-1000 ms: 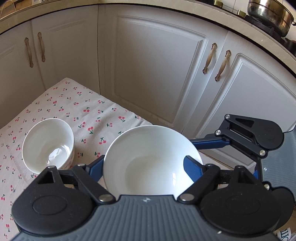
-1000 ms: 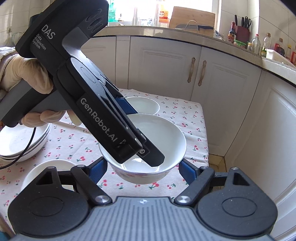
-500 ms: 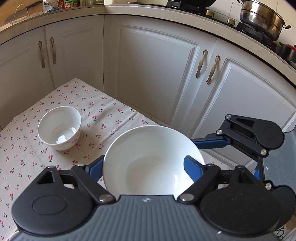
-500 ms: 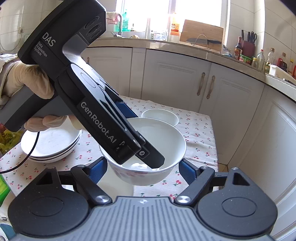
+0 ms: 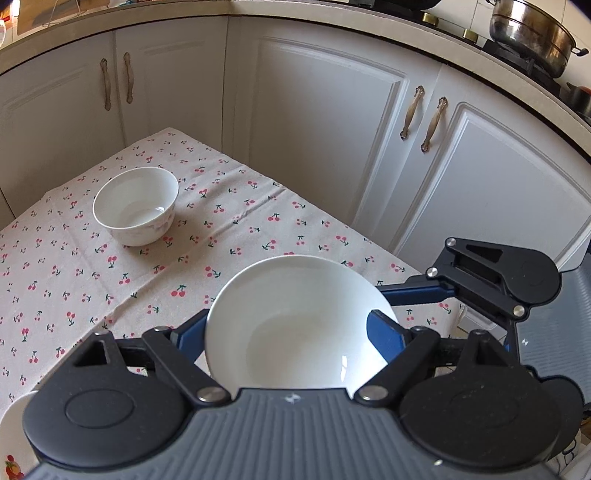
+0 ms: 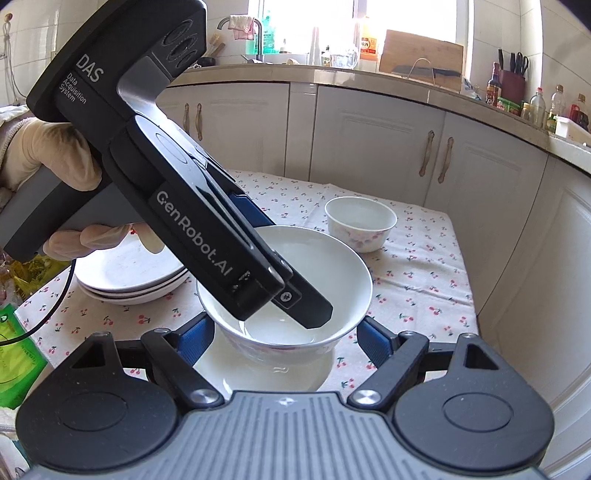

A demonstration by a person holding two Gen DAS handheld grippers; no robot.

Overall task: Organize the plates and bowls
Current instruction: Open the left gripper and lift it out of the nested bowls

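A large white bowl (image 5: pixel 295 325) hangs above the cherry-print tablecloth (image 5: pixel 110 266), held from two sides. My left gripper (image 5: pixel 291 332) is shut on it, blue pads against its left and right walls. My right gripper (image 6: pixel 286 339) is shut on the same bowl (image 6: pixel 332 273), and its linkage shows in the left wrist view at the right. The left tool's housing (image 6: pixel 192 221) slants across the bowl, held by a gloved hand (image 6: pixel 48 155). A small white bowl (image 5: pixel 136 205) (image 6: pixel 360 221) stands upright on the cloth farther off. Another white dish (image 6: pixel 258 373) lies directly beneath the held bowl.
A stack of white plates (image 6: pixel 129 273) sits on the cloth left of the held bowl. White cabinet doors (image 5: pixel 325 129) close in behind the table's far edge. A steel pot (image 5: pixel 532 33) stands on the counter. Green packaging (image 6: pixel 14 354) lies at the table's left.
Both grippers have drawn back together with the large bowl still in them. The small bowl now looks farther away, and the white dish has come under the held bowl.
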